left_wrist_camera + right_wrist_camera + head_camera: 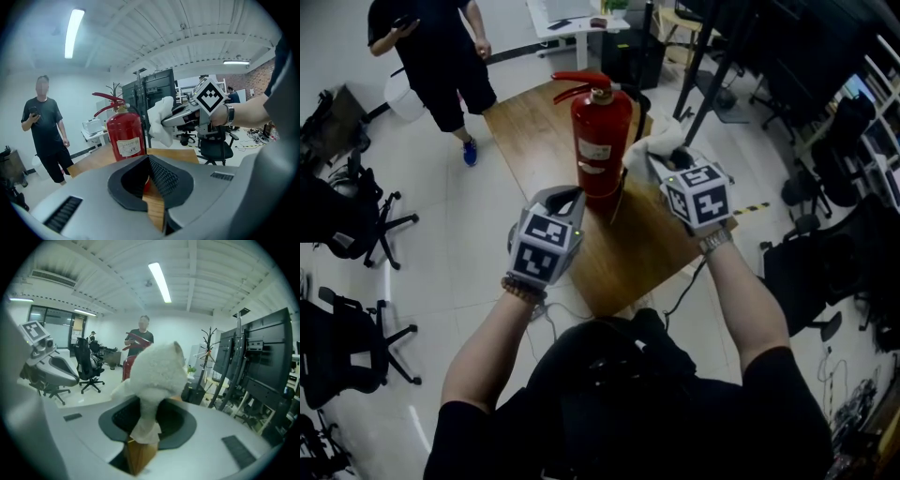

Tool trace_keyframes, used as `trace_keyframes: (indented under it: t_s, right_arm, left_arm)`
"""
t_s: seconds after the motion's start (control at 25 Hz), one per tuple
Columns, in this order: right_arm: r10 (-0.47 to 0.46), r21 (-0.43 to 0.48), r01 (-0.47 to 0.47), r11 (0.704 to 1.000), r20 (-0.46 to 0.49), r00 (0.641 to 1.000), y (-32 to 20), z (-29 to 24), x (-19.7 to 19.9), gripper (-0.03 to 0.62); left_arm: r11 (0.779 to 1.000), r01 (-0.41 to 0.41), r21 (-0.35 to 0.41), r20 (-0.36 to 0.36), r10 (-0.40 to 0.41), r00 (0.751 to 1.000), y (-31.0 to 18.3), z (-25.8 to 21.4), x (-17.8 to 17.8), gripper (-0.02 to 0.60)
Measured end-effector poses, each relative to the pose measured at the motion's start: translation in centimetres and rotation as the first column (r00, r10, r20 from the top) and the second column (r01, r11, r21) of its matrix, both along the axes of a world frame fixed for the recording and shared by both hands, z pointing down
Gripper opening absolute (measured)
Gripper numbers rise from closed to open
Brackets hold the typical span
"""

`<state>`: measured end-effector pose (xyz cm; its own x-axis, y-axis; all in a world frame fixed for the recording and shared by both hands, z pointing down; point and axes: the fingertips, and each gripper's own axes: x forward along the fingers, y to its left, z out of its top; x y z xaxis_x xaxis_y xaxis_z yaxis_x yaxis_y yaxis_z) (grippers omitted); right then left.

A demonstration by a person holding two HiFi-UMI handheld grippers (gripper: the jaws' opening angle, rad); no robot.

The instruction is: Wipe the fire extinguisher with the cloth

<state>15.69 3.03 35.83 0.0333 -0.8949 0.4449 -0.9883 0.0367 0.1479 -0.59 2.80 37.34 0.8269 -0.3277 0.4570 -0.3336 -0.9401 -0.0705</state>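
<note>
Jaws of the right gripper (146, 423) clamped on a bunched white cloth (157, 369), left gripper (149, 180) jaws pressed together on nothing, red fire extinguisher (602, 141) upright on wooden table (525, 127), head view centre, just left of the cloth

The cloth (157, 371) hides most of the fire extinguisher (126, 366) behind it.

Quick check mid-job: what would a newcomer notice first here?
The red fire extinguisher standing upright on the wooden table, centre of the head view. Beside it, the right gripper holds a white cloth bunched in its jaws. A person in dark clothes stands beyond the table.
</note>
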Motion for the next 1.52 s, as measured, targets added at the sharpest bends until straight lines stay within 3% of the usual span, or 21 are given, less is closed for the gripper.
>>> trace_keyframes:
  t_s: [0.24,0.4,0.92,1.32,1.52]
  right_arm:
    - [-0.123,0.046,0.124,0.991,-0.032,0.992,-1.9,-3.4,1.3,0.117]
    - [-0.235,0.046,0.237,0.970,-0.055,0.971,-3.5,-5.1,2.0,0.117]
    - [-0.540,0.036,0.544,0.838,-0.080,0.838,-7.2,-7.2,1.4,0.117]
    - [-0.635,0.015,0.636,0.772,-0.043,0.771,-7.5,-3.4,1.0,0.117]
    - [-0.648,-0.045,0.647,0.761,-0.005,0.762,-7.5,0.7,1.9,0.117]
  left_arm:
    - [0.998,0.070,0.009,-0.007,-0.070,0.998,-1.0,-0.8,2.9,0.000]
    - [0.991,0.137,0.001,-0.007,-0.137,0.991,-1.9,-1.1,5.1,0.000]
    - [0.933,0.360,-0.015,0.001,-0.360,0.933,-4.2,-1.1,8.1,0.000]
    - [0.880,0.474,-0.020,0.054,-0.472,0.880,-4.3,0.3,8.0,0.000]
    - [0.865,0.501,-0.028,0.080,-0.498,0.864,-4.3,1.4,8.8,0.000]
